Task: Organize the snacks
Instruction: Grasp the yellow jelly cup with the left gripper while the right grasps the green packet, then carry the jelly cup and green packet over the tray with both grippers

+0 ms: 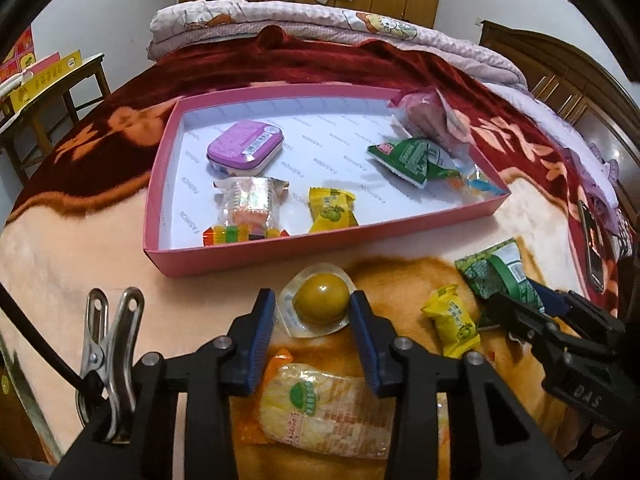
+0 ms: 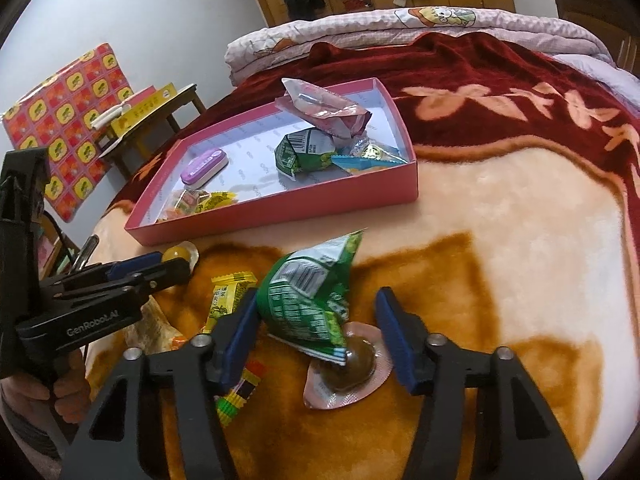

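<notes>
A pink box (image 1: pixel 240 258) (image 2: pixel 280 210) lies on the bed blanket and holds several snacks: a purple tin (image 1: pixel 244 146), a green packet (image 1: pixel 412 158), a yellow candy (image 1: pixel 332 210), a clear wrapped sweet (image 1: pixel 248 202) and a pink bag (image 2: pixel 320 106). My left gripper (image 1: pixel 314 306) is open, its jaws either side of a yellow jelly cup (image 1: pixel 320 298). My right gripper (image 2: pixel 318 316) is open around a green packet (image 2: pixel 308 292), which overlaps a brown jelly cup (image 2: pixel 356 364). A yellow candy (image 1: pixel 454 320) (image 2: pixel 226 292) lies between the two grippers.
A pale yellow snack bag (image 1: pixel 320 408) lies under my left gripper. A striped gummy pack (image 2: pixel 240 396) lies by my right gripper's left finger. A phone (image 1: pixel 592 244) lies on the blanket at right. A wooden stool (image 2: pixel 160 120) with boxes stands left of the bed.
</notes>
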The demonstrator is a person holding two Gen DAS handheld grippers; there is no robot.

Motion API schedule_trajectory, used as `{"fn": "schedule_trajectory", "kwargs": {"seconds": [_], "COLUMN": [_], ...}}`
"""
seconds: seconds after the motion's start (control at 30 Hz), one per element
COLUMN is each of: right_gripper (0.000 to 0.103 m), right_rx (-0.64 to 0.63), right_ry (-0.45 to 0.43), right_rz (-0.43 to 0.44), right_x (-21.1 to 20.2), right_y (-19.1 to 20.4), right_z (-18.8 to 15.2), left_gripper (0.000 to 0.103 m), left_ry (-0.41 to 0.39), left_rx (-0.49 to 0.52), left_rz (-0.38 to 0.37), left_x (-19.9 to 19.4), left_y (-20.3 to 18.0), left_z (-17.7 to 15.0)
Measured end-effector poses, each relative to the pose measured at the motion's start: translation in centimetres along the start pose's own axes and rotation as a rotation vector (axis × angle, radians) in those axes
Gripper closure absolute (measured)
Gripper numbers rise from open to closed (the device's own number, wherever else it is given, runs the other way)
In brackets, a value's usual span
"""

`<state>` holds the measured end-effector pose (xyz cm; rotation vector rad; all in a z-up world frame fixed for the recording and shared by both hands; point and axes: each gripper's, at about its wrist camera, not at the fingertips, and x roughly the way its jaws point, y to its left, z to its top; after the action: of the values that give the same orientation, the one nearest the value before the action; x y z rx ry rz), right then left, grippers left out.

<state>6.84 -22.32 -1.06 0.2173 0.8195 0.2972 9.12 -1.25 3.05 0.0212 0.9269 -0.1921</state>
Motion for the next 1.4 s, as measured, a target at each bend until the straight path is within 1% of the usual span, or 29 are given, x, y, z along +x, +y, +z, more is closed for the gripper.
{"fn": "schedule_trajectory", "kwargs": {"seconds": [0.03,0.17,0.33,0.63,1.03,1.23,1.4], "right_gripper": [0.059,0.06,0.06,0.06,0.06,0.06,0.06], "right_rx": [0.002,-0.01,-0.024,-0.057,-0.123,-0.139,-0.147], "right_ry": [-0.003,-0.022,-0.057,-0.073,-0.073,-0.076,-0.077], "right_rz": [0.002,-0.015,-0.015,0.017,0.048,0.054,0.057], "right_x": [-0.1,-0.5,-1.4,-2.1,-1.6,-1.1,-0.7], "right_y": [0.0,0.3,0.6,1.9,3.5,4.3,4.8], "right_z": [0.0,0.1,0.3,1.0,3.2,4.1,4.7], "left_gripper": [0.063,0.063,0.063,0.063,0.063,0.063,0.063], "left_ry": [-0.003,-0.021,-0.06,-0.121,-0.16,-0.147,-0.163], "left_rx": [0.0,-0.002,0.006,-0.015,-0.045,-0.081,-0.096], "left_rz": [-0.004,-0.026,-0.044,-0.057,-0.014,0.015,0.051], "left_x": [-0.1,-0.9,-2.4,-4.5,-4.5,-3.0,-2.4], "left_y": [0.0,0.1,0.1,0.9,3.1,4.4,5.2], "left_z": [-0.1,-0.2,-0.1,0.8,3.4,4.7,5.2]}}
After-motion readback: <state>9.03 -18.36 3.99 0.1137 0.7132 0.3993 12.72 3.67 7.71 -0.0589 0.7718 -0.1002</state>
